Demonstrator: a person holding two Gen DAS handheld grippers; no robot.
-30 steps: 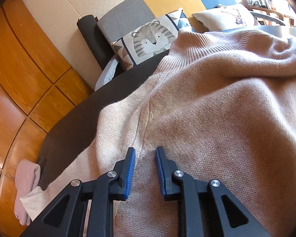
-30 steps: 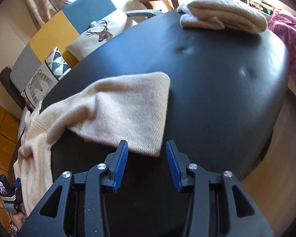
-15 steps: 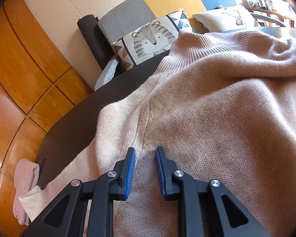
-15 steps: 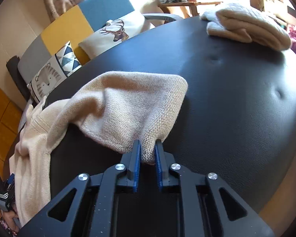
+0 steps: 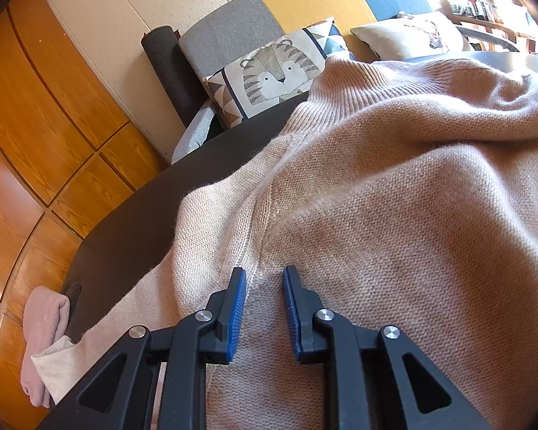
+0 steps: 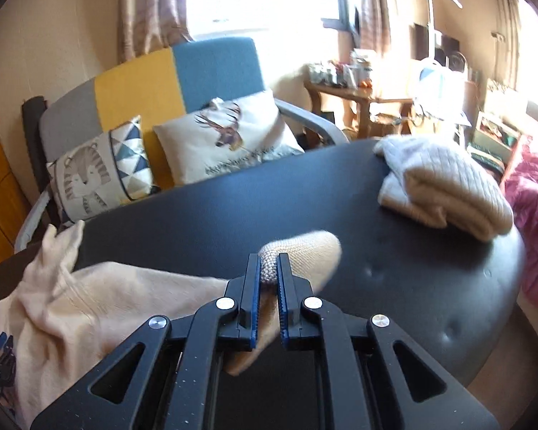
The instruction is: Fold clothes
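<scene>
Soft, limp beige knit sweater [image 5: 394,197], light but floppy; best pinched at a cuff, hem or shoulder seam, never mid-panel. Spread over the dark padded worktop [image 6: 430,286], body directly under and ahead of the left claw [image 5: 264,276]. Left claw parted, hovering at the shoulder seam, nothing gripped. Right claw [image 6: 269,268] clamped on the sleeve end [image 6: 305,254], lifted off the worktop. Folded cream sweater [image 6: 444,190] farther off, right.
</scene>
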